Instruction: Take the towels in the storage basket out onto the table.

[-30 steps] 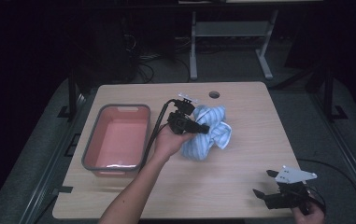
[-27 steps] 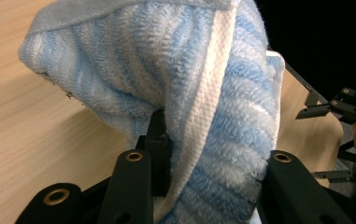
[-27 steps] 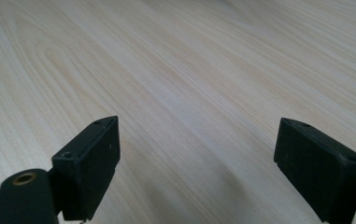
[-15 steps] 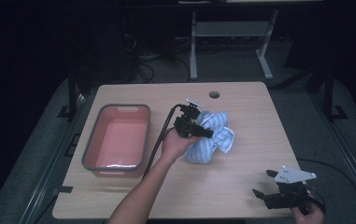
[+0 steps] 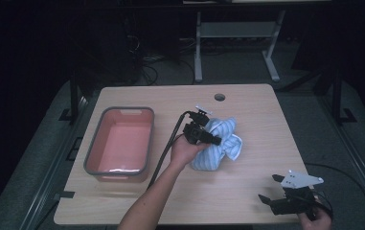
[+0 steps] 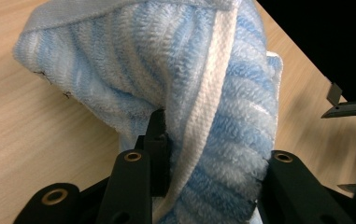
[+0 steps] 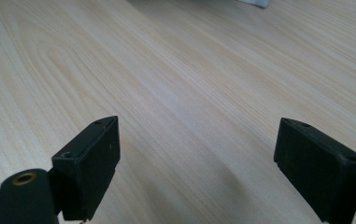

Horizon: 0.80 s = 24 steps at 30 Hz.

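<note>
A bunched blue-and-white striped towel (image 5: 224, 143) lies on the wooden table (image 5: 247, 191), right of centre. My left gripper (image 5: 217, 140) reaches into it from the left and is shut on a thick fold. In the left gripper view the towel (image 6: 203, 79) bulges up between the black jaws, and one fingertip (image 6: 158, 128) presses into the cloth while the other is buried under it. My right gripper (image 5: 269, 188) rests open near the table's front right corner, held by a hand. Its view has only bare wood between the wide-apart jaws (image 7: 196, 158).
A pink tub (image 5: 94, 153) with a grey rim stands on the left part of the table. A round cable hole (image 5: 220, 97) sits near the far edge. A metal stand (image 5: 237, 33) and cables are on the dark floor behind.
My left gripper has moved down and a little to the right with the towel in it, and the towel has settled lower on the table. The right gripper has stayed still.
</note>
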### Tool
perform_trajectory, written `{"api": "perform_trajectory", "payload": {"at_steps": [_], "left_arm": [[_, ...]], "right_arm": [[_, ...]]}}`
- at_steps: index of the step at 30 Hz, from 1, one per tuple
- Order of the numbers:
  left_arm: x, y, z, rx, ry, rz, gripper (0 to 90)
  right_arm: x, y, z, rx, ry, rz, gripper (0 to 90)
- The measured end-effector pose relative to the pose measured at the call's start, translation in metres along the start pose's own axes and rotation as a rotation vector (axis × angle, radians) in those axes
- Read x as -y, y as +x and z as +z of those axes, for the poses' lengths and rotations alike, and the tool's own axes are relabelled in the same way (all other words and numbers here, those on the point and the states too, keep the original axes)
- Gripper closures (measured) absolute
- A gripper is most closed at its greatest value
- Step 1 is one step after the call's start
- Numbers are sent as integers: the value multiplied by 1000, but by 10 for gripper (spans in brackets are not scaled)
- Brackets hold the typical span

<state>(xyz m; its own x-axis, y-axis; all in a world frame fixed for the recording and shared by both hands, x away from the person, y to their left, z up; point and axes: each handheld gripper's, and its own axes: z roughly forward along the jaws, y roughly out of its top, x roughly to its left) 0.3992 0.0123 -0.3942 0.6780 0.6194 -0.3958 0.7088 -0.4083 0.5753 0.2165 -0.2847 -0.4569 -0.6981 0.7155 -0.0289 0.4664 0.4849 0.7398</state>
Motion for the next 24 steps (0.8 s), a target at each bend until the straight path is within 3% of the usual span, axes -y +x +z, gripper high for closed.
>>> {"api": "perform_trajectory", "payload": {"at_steps": [24], "left_arm": [[11, 11, 32, -5, 39, -29, 626]], "right_arm": [[-1, 1, 4, -12, 9, -11, 138]]}}
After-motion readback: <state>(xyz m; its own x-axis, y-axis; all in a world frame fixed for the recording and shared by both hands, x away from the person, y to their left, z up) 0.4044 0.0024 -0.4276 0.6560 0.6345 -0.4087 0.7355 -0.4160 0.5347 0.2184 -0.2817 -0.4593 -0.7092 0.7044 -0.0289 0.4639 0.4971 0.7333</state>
